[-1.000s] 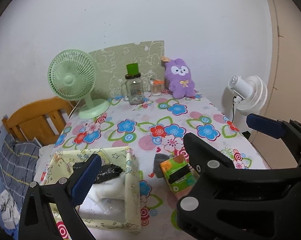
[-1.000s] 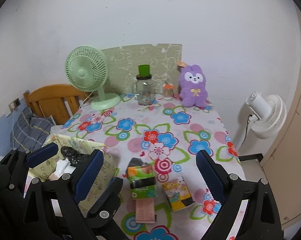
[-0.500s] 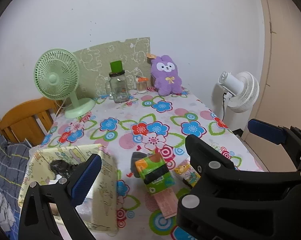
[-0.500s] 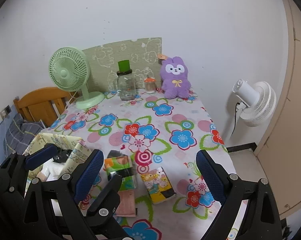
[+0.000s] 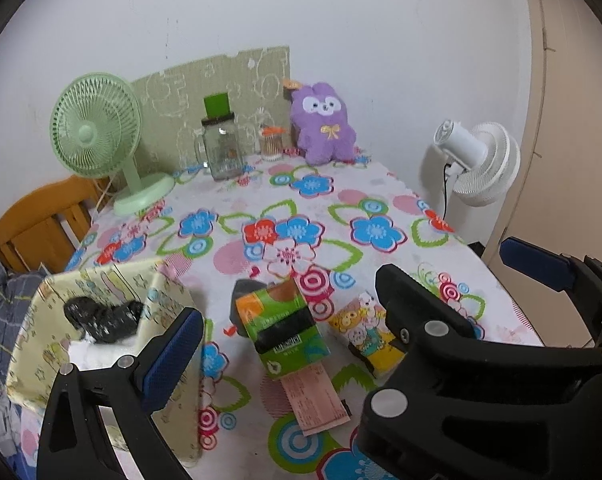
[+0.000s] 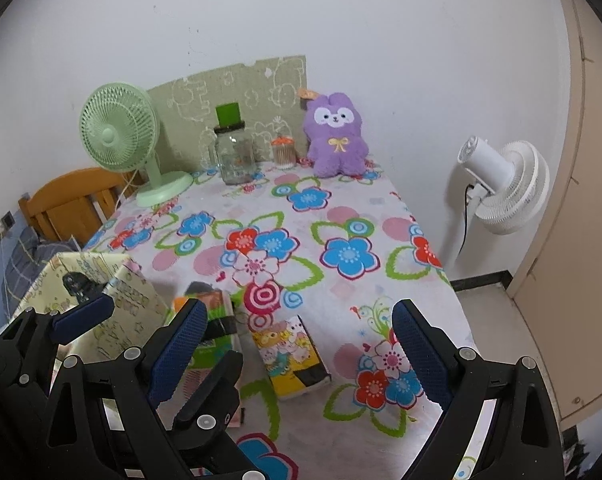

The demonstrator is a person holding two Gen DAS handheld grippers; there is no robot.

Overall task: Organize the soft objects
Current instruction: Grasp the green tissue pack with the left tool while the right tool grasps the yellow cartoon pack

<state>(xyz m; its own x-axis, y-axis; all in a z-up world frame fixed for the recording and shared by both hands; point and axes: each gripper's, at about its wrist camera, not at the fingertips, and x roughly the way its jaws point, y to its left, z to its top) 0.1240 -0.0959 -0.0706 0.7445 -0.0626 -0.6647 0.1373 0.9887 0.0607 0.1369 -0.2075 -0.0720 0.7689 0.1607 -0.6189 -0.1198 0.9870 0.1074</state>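
A pale yellow fabric bin (image 5: 37, 344) stands at the table's near left and holds a black soft item (image 5: 101, 318) on something white; the bin also shows in the right wrist view (image 6: 129, 304). A green tissue pack (image 5: 285, 328), a pink pack (image 5: 315, 400) and a yellow cartoon tissue pack (image 6: 291, 354) lie beside it on the flowered cloth. A purple plush bunny (image 6: 337, 136) sits at the far edge. My left gripper (image 5: 349, 304) is open and empty above the packs. My right gripper (image 6: 297, 356) is open and empty over the yellow pack.
A green desk fan (image 6: 121, 136), a glass jar with a green lid (image 6: 235, 156) and a small cotton-swab jar (image 6: 283, 154) stand at the back. A white floor fan (image 6: 505, 188) stands right of the table. A wooden chair (image 6: 73, 204) is at the left.
Both grippers have pulled back and up from the table, so the packs and bin now sit lower and nearer in view. Both grippers stay open and empty.
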